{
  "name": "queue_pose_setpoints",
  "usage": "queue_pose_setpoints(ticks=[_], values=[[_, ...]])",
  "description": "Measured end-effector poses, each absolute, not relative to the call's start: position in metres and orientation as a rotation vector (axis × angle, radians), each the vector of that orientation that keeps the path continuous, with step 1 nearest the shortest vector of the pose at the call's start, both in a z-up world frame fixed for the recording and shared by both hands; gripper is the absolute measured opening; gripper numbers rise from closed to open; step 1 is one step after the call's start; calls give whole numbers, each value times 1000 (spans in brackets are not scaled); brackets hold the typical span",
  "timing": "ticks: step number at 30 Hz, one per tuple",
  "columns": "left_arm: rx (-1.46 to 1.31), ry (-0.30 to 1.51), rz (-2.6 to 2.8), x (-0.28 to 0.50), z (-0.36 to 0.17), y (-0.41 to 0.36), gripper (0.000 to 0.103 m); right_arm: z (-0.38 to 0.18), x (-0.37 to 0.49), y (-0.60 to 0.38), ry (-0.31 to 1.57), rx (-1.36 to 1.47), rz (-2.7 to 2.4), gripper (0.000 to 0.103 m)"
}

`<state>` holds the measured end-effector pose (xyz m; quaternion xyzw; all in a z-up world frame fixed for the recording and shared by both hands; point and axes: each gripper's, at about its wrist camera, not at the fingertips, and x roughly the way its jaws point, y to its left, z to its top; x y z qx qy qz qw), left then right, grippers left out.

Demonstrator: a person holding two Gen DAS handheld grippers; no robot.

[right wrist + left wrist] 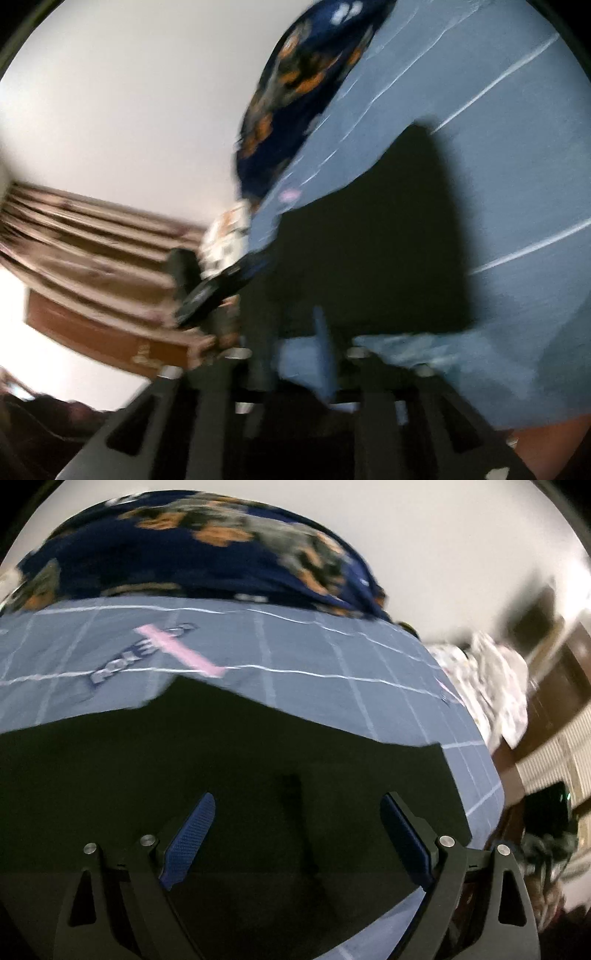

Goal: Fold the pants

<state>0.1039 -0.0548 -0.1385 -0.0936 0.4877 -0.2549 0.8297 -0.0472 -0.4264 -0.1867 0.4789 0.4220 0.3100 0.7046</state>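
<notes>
Only blurred dark lettering shows on the bedsheet (332, 657) at eleven o'clock of flat dark pants (258, 757); left gripper (297, 843) wide open, empty; right gripper (291, 354) partly open, empty.

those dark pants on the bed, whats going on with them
A person with a handheld gripper in each hand is folding the dark pants, which lie flat on a blue checked bedsheet. The left gripper hovers over them with its jaws wide and nothing between them. The right gripper is badly blurred; whether it grips anything cannot be told. A navy patterned blanket is bunched up behind.
</notes>
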Motion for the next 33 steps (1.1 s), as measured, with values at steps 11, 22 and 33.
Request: queue_pose_setpoints(ticks=[11,22,33], values=[[-126,1046,-518,79,-141,-27,91,-237,-13,-327,1183,1235,628,44],[-99,1054,-571,68,-150,-27,91,-247,-9,-317,1171,1327,440,42],[-188,1065,-566,73,-153,-13,91,-244,-15,-302,1119,1429,329,50]])
